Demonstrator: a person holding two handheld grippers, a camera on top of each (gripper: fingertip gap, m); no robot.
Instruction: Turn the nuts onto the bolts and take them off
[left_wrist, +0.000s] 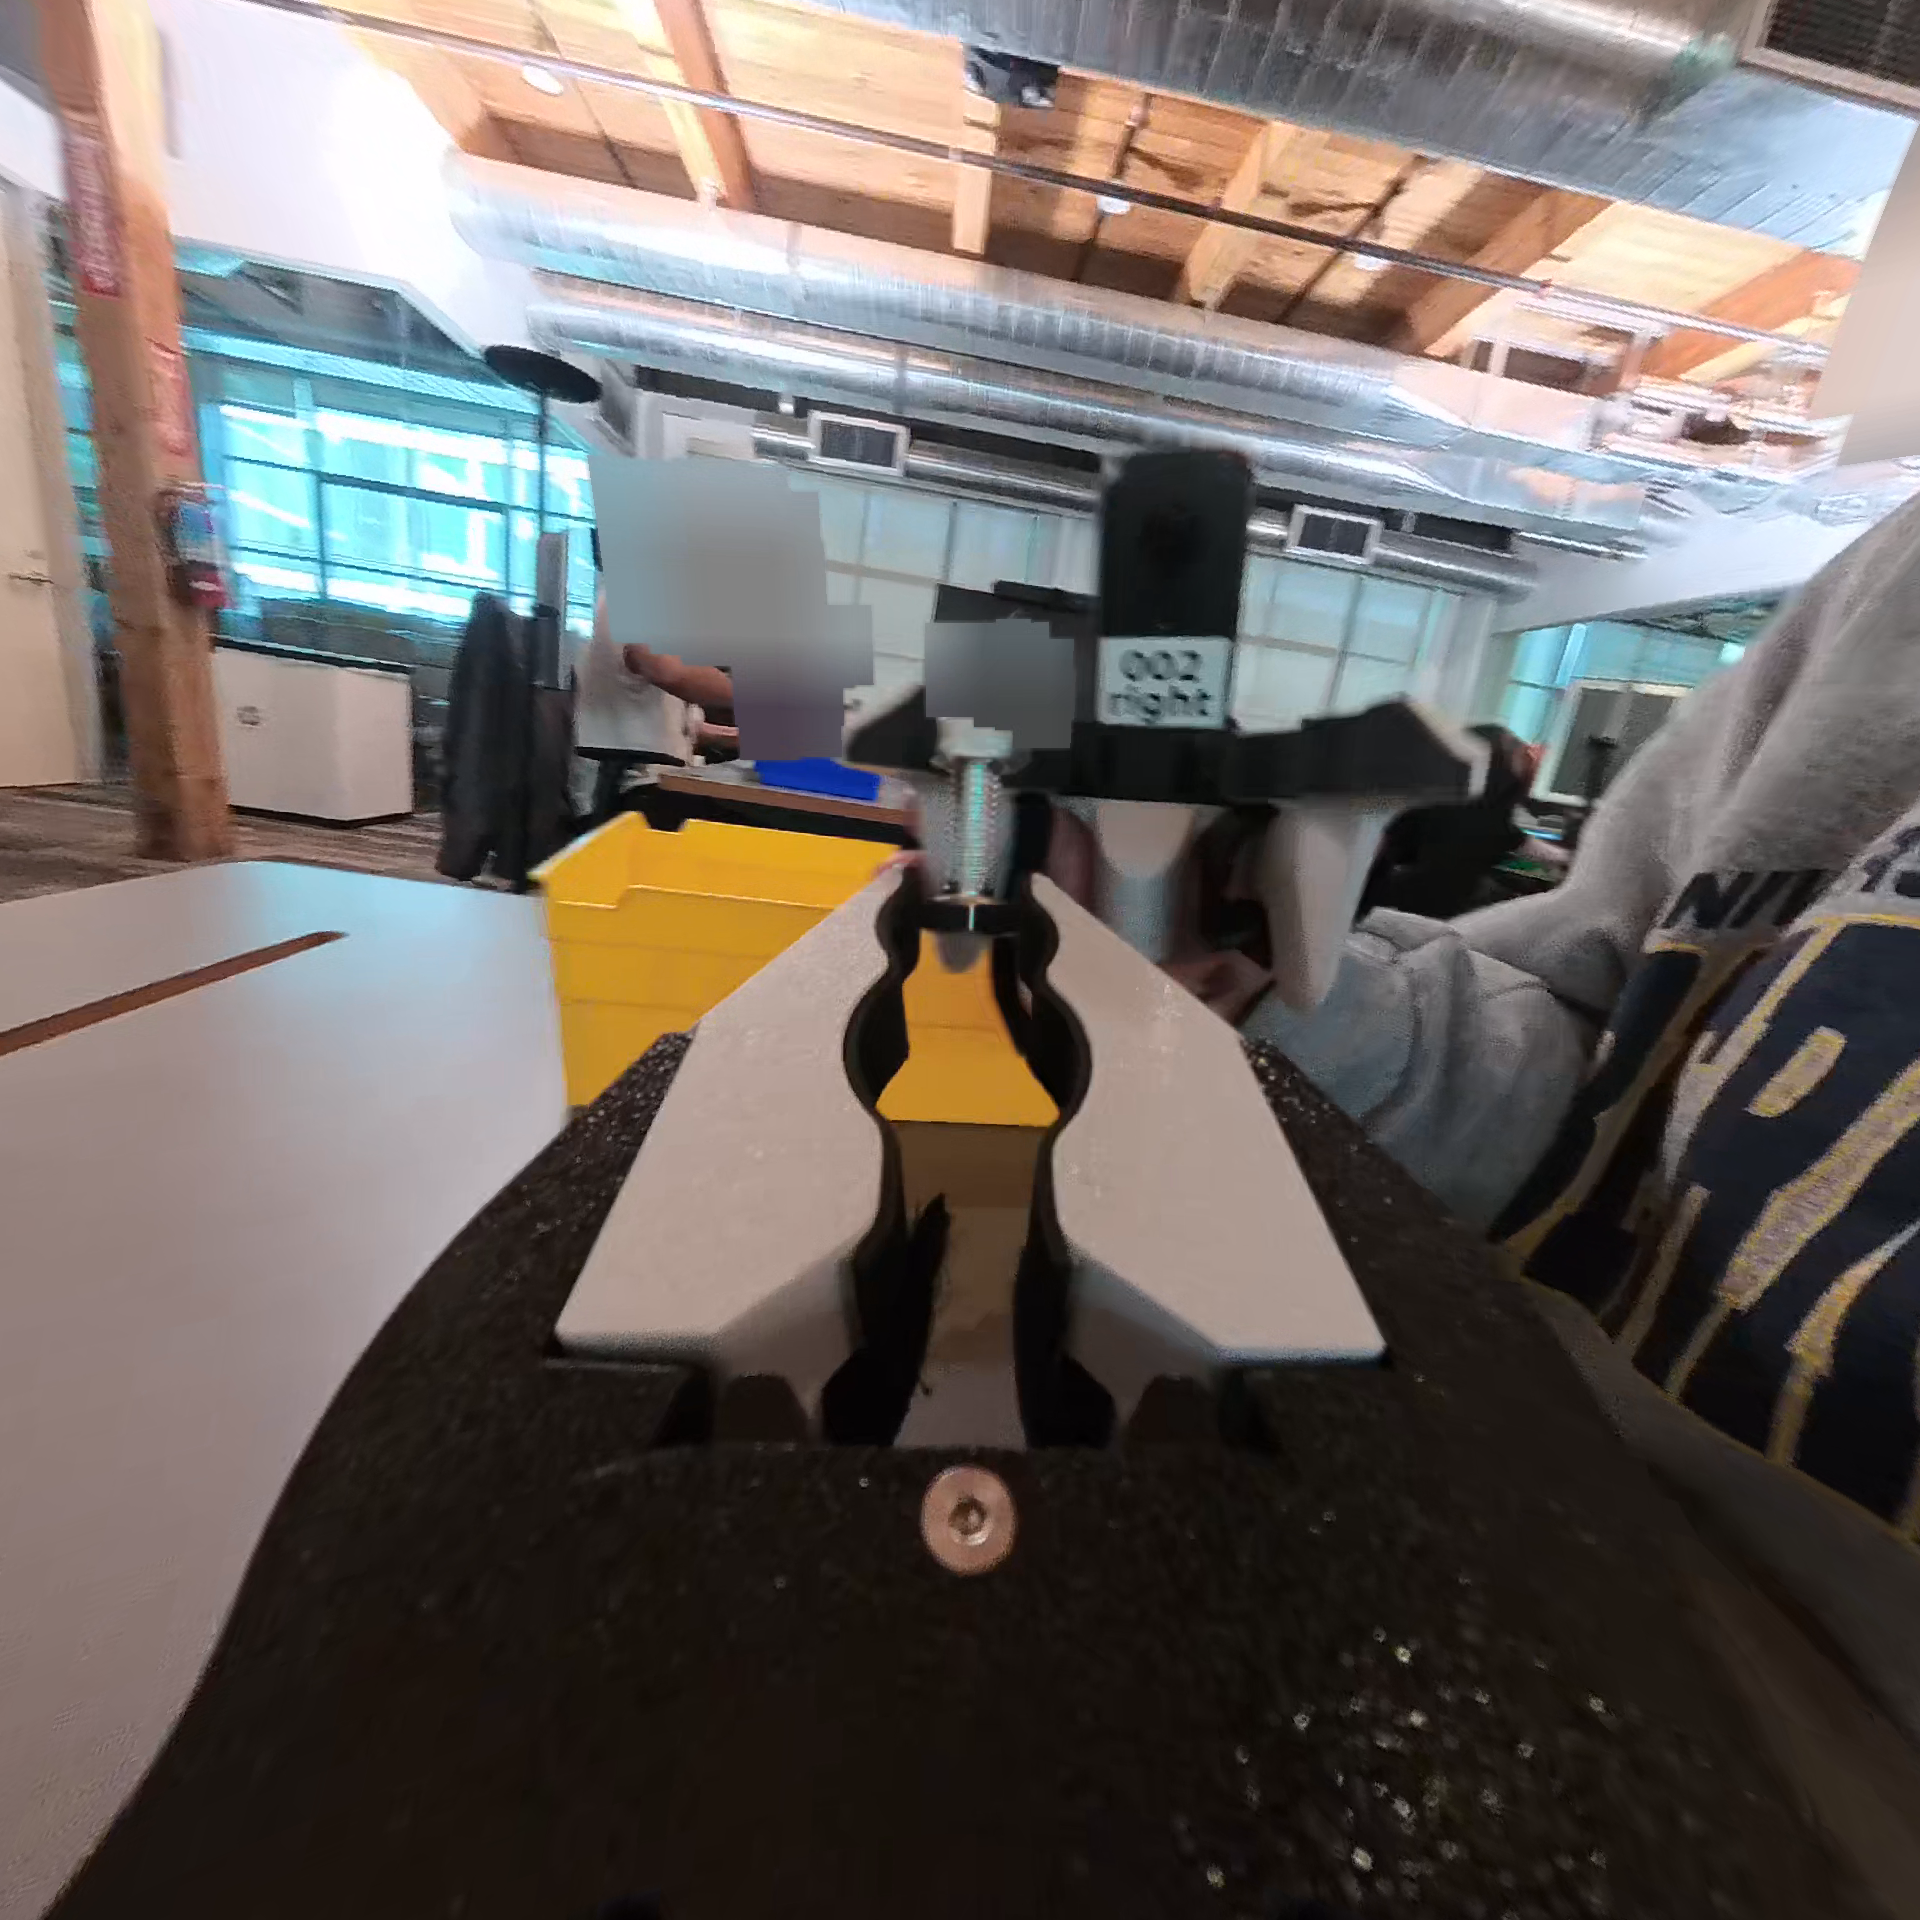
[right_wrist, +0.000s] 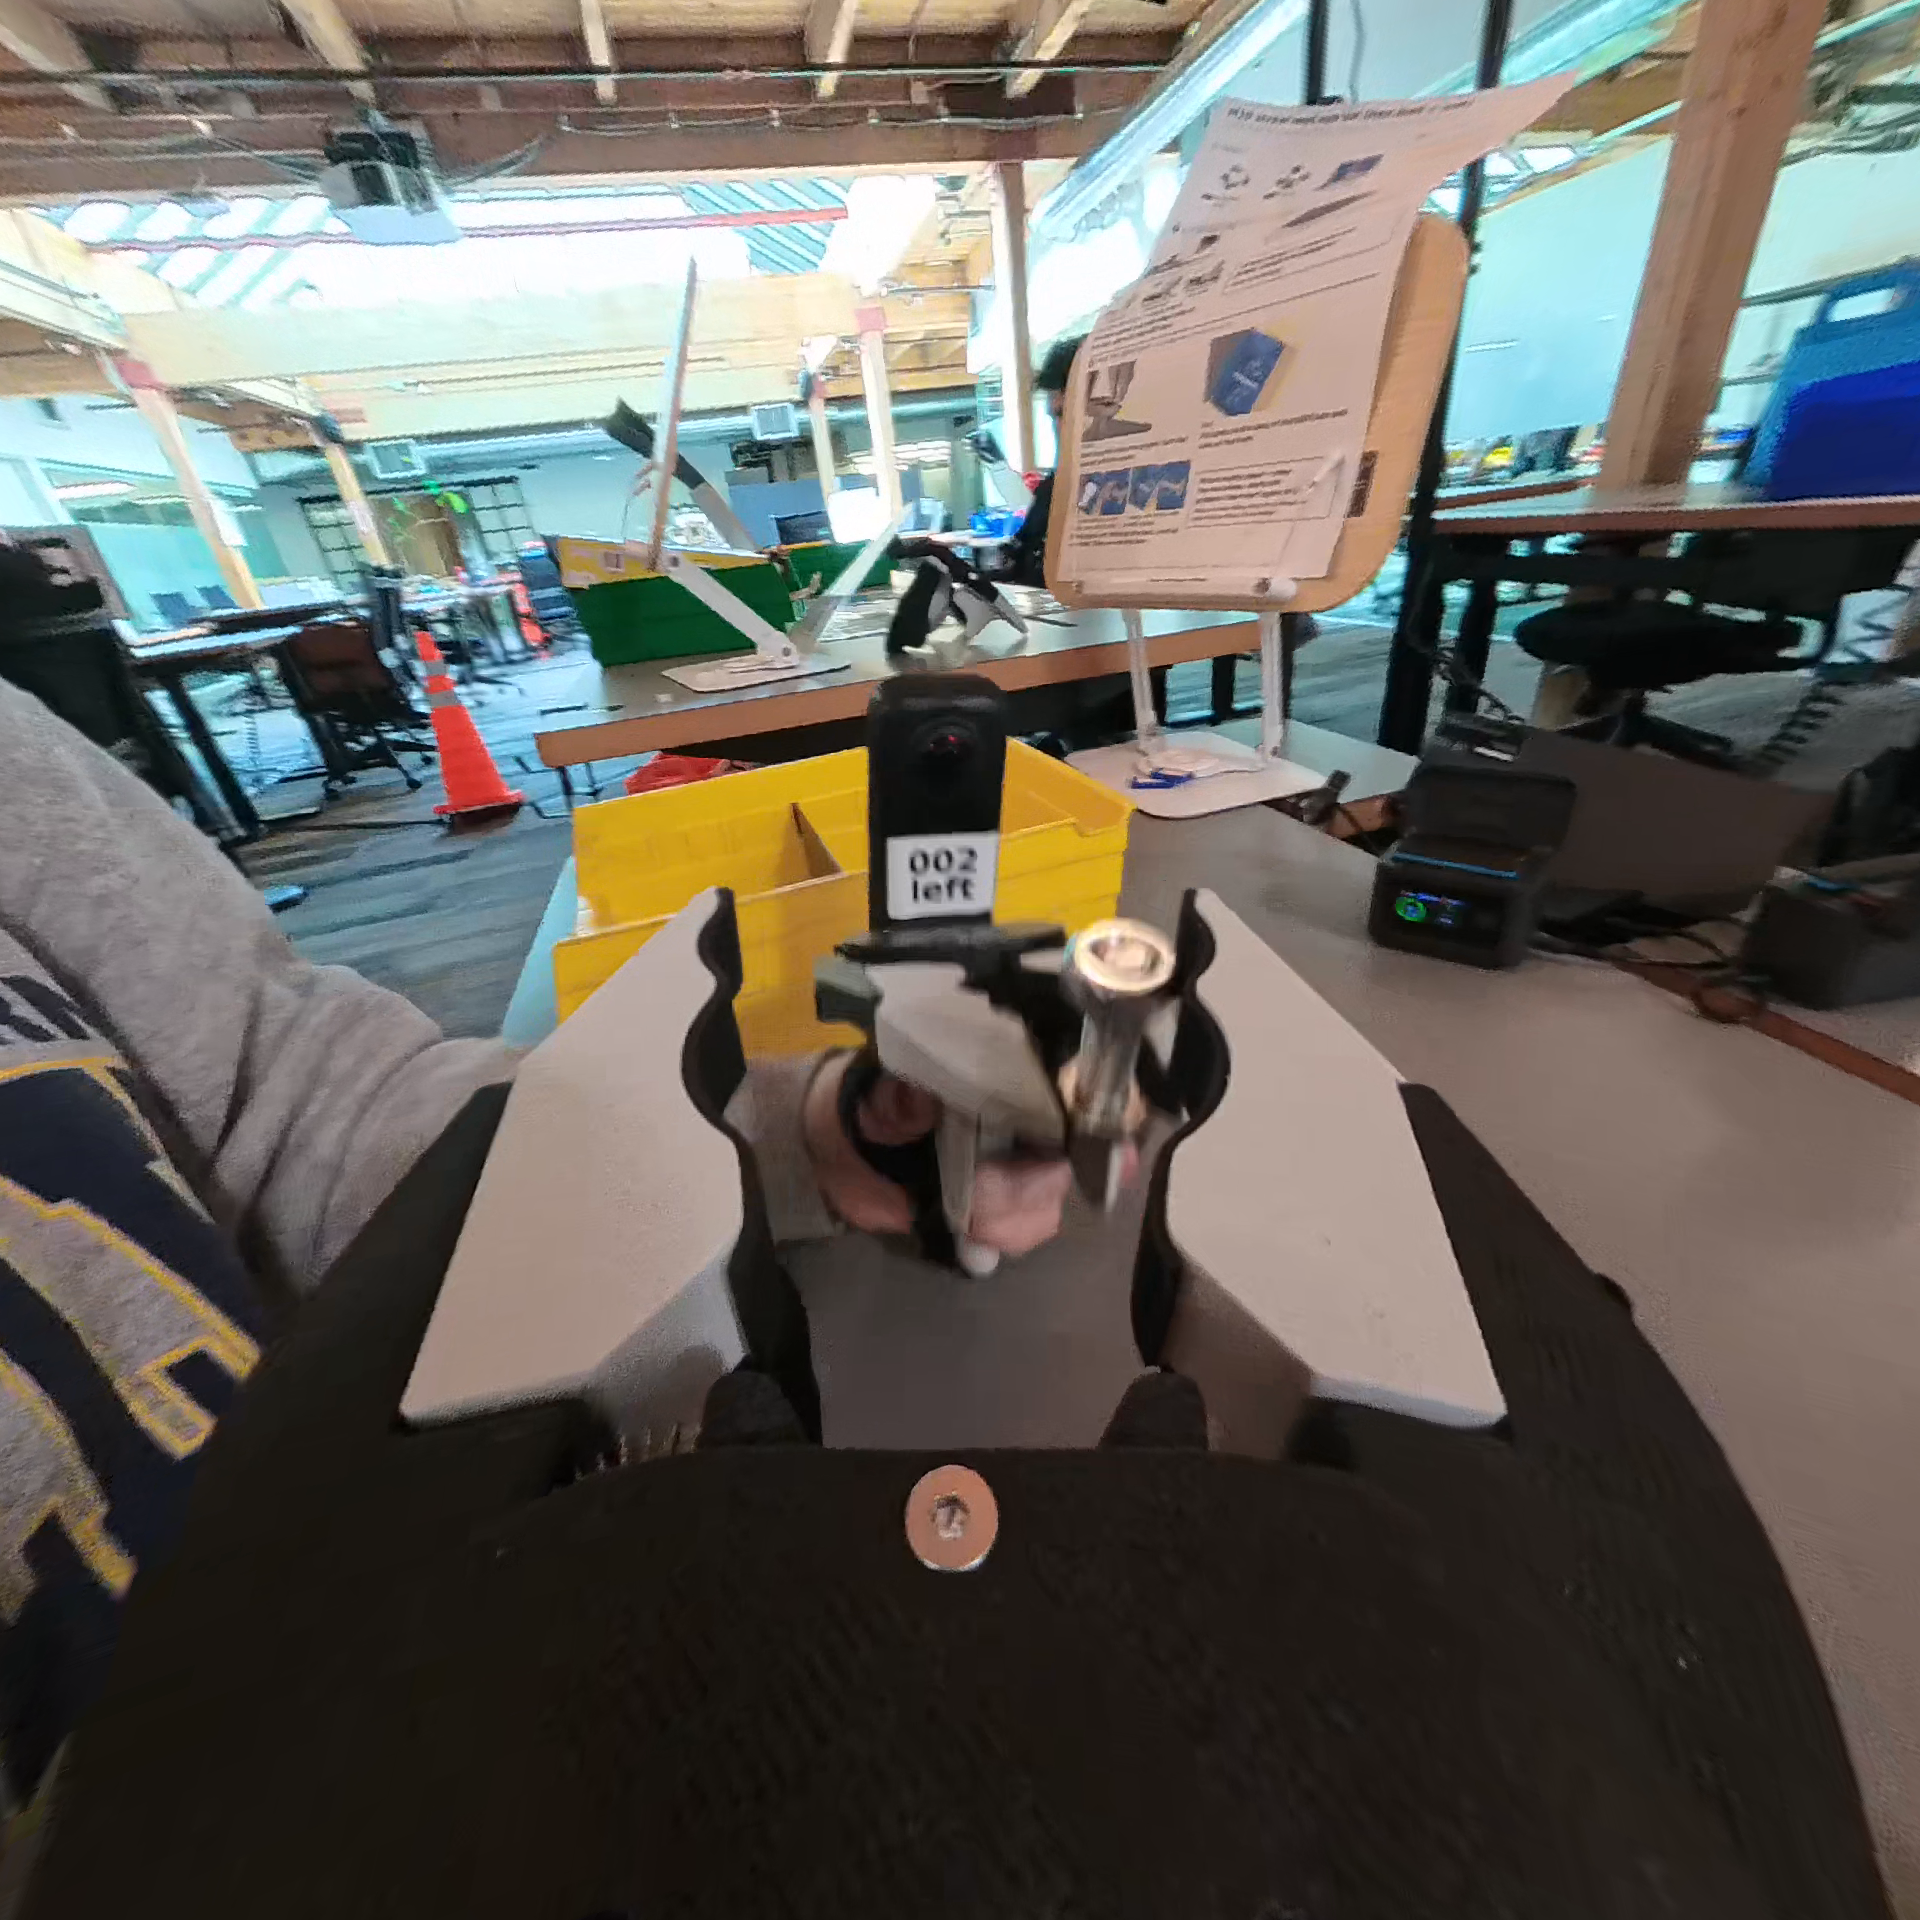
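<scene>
The bolt (left_wrist: 971, 831) stands upright in the air between the two grippers, head up, its threaded shank running down into a dark nut (left_wrist: 968, 918) near its lower end. In the left wrist view the left gripper (left_wrist: 968, 914) has its grey fingers (left_wrist: 790, 1091) drawn in on the nut, the tips pinching it from both sides while the wider notches behind them stay clear. In the right wrist view the right gripper (right_wrist: 961, 997) has its fingers (right_wrist: 1288, 1122) spread wide; the bolt (right_wrist: 1110, 1039) lies just inside the right-hand one, but whether that finger touches it cannot be told. A hand (right_wrist: 935, 1174) grips the left tool's handle below. A grey sleeve (left_wrist: 1507, 997) crosses beside the tools. Beyond them a yellow bin (left_wrist: 675, 935) sits on the grey table (left_wrist: 208, 1091). Farther off, in the right wrist view, are a small black device (right_wrist: 1465, 883), a sheet on a stand (right_wrist: 1236, 384) and an orange cone (right_wrist: 462, 743).
</scene>
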